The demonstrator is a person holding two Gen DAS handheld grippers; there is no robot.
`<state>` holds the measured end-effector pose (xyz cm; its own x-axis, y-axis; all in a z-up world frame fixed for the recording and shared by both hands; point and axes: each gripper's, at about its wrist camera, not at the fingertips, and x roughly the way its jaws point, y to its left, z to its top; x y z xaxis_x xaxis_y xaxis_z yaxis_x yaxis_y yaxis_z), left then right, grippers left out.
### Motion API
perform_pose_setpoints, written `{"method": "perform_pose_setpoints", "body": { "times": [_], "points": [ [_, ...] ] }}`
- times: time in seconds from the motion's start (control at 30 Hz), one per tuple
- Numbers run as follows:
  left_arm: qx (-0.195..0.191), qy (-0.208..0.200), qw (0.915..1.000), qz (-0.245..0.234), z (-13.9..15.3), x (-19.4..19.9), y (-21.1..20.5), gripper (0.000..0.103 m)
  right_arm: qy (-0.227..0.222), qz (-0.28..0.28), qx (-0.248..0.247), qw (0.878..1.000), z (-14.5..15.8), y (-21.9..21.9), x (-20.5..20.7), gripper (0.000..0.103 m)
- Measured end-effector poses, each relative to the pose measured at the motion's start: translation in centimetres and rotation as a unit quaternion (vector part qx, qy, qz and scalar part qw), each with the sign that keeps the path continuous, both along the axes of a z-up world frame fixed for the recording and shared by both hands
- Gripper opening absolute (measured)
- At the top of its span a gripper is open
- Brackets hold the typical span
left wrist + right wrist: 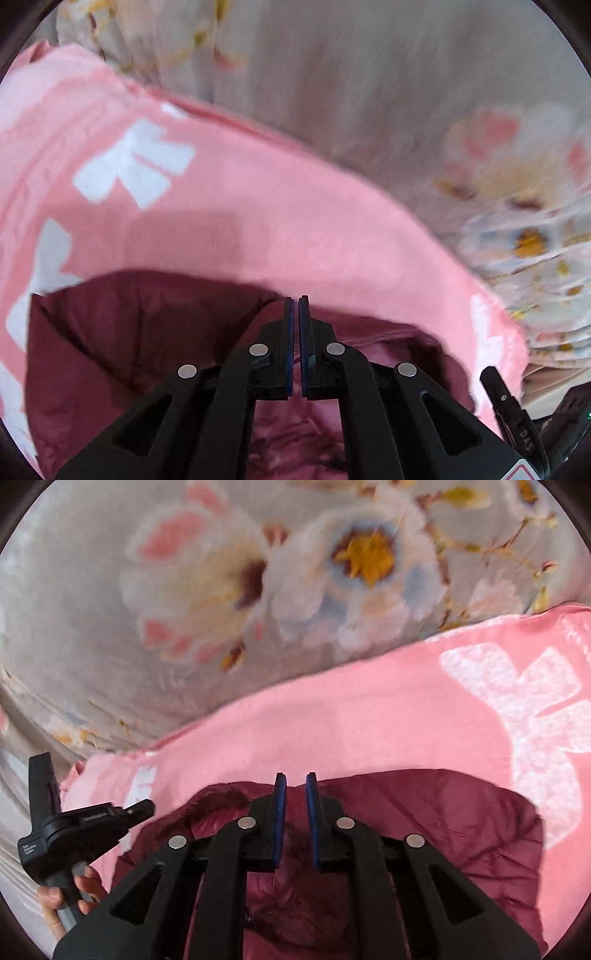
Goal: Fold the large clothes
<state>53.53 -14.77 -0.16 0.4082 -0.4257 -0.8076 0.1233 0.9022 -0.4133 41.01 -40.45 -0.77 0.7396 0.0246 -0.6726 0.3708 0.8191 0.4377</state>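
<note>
A dark maroon padded garment (122, 332) lies under both grippers, on a pink cover with white bow prints (229, 206). My left gripper (298, 300) has its jaws almost together; they appear to pinch the maroon garment's edge at the tips. In the right wrist view the same maroon garment (443, 823) spreads below my right gripper (295, 775), whose jaws stand a little apart above it with nothing clearly between them. The pink cover (369, 720) extends beyond it.
A grey floral bed sheet (184, 590) lies beyond the pink cover, also in the left wrist view (369, 92). The other hand-held gripper and a hand (66, 849) show at lower left of the right wrist view.
</note>
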Motion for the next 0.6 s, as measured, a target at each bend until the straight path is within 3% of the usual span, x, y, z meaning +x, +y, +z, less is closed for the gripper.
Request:
{"method": "perform_pose_setpoints", "body": {
  "times": [0.07,0.27,0.4,0.6],
  "points": [
    [0.012,0.015,0.9997,-0.018,-1.6,-0.5,-0.3,0.002,0.026,0.026,-0.009,0.999,-1.6,0.9,0.5,0.011],
    [0.074,-0.019,0.9953,-0.059,-3.7,-3.7,-0.5,0.002,0.051,0.038,-0.012,0.998,-5.5,1.1,-1.4,0.008],
    [0.109,-0.056,0.9907,-0.060,-4.3,-4.6,-1.2,0.002,0.038,0.035,-0.005,0.999,-6.8,0.9,-1.8,0.007],
    [0.119,-0.103,0.9861,-0.052,-4.8,-5.5,-1.3,0.003,0.024,0.032,-0.049,0.998,-7.2,2.2,-1.9,0.007]
  ]
}}
